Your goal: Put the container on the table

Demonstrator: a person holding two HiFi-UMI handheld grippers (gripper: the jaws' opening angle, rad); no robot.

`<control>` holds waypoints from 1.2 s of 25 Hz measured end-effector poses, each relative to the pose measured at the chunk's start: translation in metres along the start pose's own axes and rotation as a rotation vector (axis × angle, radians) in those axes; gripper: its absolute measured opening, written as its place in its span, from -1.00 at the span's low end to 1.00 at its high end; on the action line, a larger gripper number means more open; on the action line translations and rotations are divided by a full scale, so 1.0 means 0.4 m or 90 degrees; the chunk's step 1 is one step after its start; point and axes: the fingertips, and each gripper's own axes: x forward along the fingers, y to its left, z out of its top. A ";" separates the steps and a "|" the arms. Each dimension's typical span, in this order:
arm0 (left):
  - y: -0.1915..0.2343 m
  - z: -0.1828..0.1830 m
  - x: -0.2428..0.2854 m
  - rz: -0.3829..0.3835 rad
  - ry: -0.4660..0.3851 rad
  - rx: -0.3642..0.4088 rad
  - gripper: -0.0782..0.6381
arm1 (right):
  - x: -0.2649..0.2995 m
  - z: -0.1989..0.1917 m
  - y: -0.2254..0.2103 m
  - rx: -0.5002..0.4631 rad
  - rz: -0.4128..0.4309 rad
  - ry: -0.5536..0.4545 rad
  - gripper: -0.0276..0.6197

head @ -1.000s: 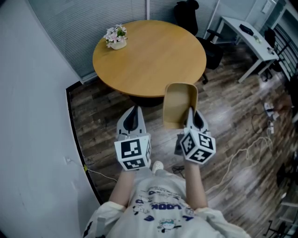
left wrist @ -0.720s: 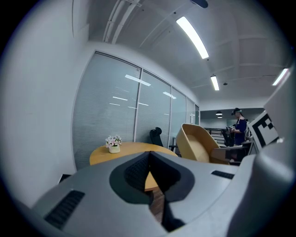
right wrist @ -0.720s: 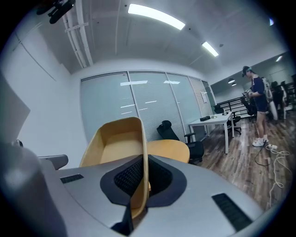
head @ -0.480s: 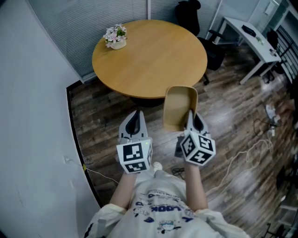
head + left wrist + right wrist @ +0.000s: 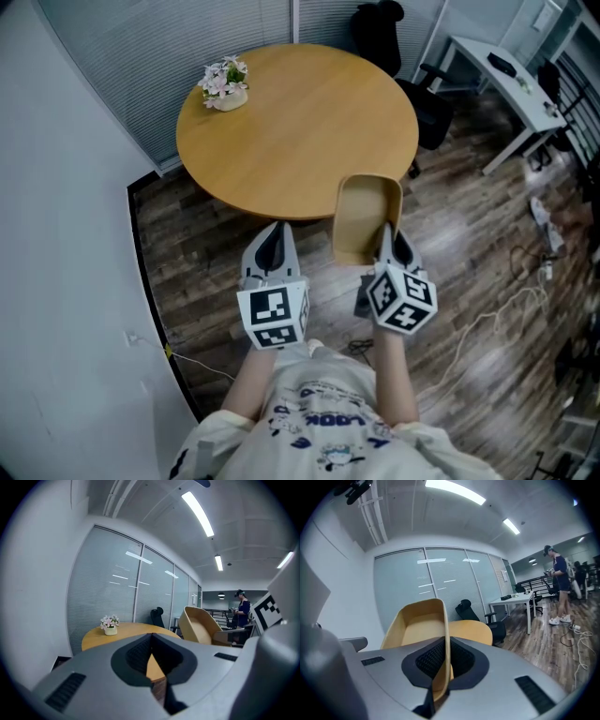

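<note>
**Ann:** What is the room like?

**Ben:** A round wood table [image 5: 300,122] stands on a dark plank floor [image 5: 187,253]. A small pot of flowers [image 5: 224,82] sits on the table at 10 o'clock, near the rim. Behind the table is a glass wall [image 5: 187,37] with blinds. A black chair [image 5: 427,108] stands at 2 o'clock from the table. A white desk [image 5: 497,70] is farther out the same way. Wires [image 5: 492,314] lie on the floor at 4 o'clock. A person [image 5: 558,588] stands far off across the room.

**Ann:** Where is the container?

**Ben:** The tan container [image 5: 366,217] is held up off the floor, with its open side up. Its far end is at the table's rim at 5 o'clock. I can't tell if it touches the rim.

**Ann:** What holds it?

**Ben:** The right gripper [image 5: 385,230] does. Its jaws pinch the thin wall at the container's near end. The rest of the container sticks out from the jaws toward 12 o'clock.

**Ann:** And the other one?

**Ben:** The left gripper [image 5: 273,232] has its jaws pressed together with nothing in them. It is at 9 o'clock from the container, apart from it. It hangs over the floor and points at the table.
</note>
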 end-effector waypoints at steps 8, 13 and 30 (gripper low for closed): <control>0.053 0.047 0.197 -0.020 0.004 -0.004 -0.77 | 0.187 0.059 0.018 -0.001 -0.013 -0.002 -0.88; 0.094 0.083 0.317 -0.032 0.009 0.004 -0.77 | 0.307 0.098 0.030 0.003 -0.025 -0.004 -0.88; 0.229 0.086 0.585 -0.041 0.053 -0.014 -0.77 | 0.580 0.100 0.072 0.003 -0.054 0.035 -0.88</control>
